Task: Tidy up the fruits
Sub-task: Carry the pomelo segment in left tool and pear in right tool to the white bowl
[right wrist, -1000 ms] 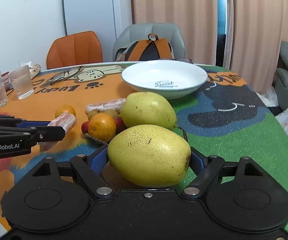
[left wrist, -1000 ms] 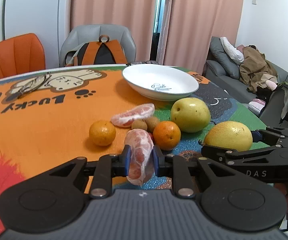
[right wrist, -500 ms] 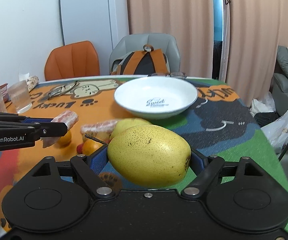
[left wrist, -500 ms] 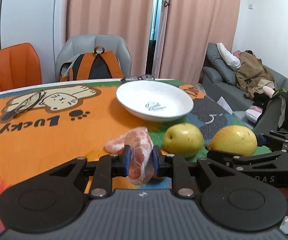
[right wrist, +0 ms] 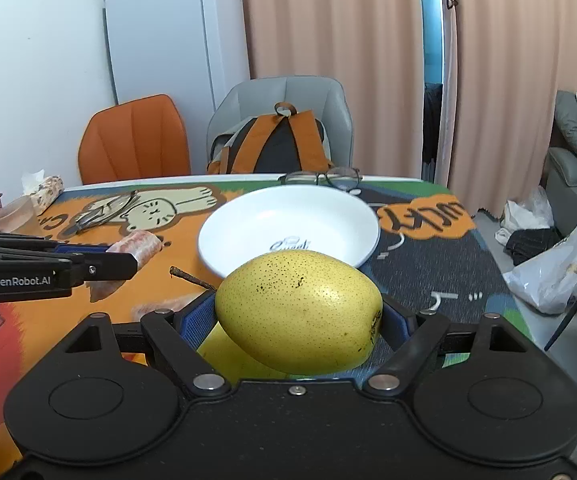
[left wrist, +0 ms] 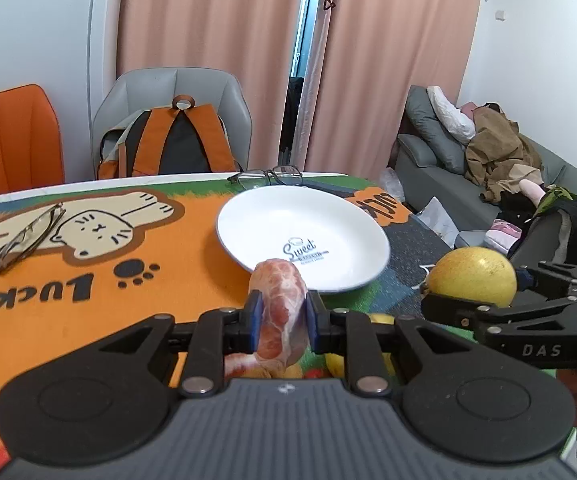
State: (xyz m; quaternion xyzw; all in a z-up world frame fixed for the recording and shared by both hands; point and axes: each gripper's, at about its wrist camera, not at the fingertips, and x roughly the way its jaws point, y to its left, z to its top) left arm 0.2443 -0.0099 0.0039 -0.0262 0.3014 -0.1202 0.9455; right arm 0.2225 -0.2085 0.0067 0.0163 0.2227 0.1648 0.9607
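My left gripper [left wrist: 280, 320] is shut on a peeled pink pomelo segment [left wrist: 278, 312], held above the table just short of the white plate [left wrist: 248, 216]. My right gripper [right wrist: 298, 320] is shut on a large yellow pear [right wrist: 298, 312], also lifted, with the plate [right wrist: 248, 224] beyond it. The pear and right gripper show at the right of the left wrist view [left wrist: 470, 280]; the segment and left gripper show at the left of the right wrist view [right wrist: 136, 246]. More fruit lies on the table under both grippers, mostly hidden.
Two pairs of glasses lie on the orange cat-print tablecloth [left wrist: 88, 248], one at the left [left wrist: 24, 236], one behind the plate [left wrist: 268, 176]. Glass cups and a tissue pack [right wrist: 44, 194] stand at the far left. Chairs and a backpack [left wrist: 172, 140] are behind the table.
Both grippers have risen and moved forward toward the plate with their fruit. The fruit left on the table has dropped out of sight below them.
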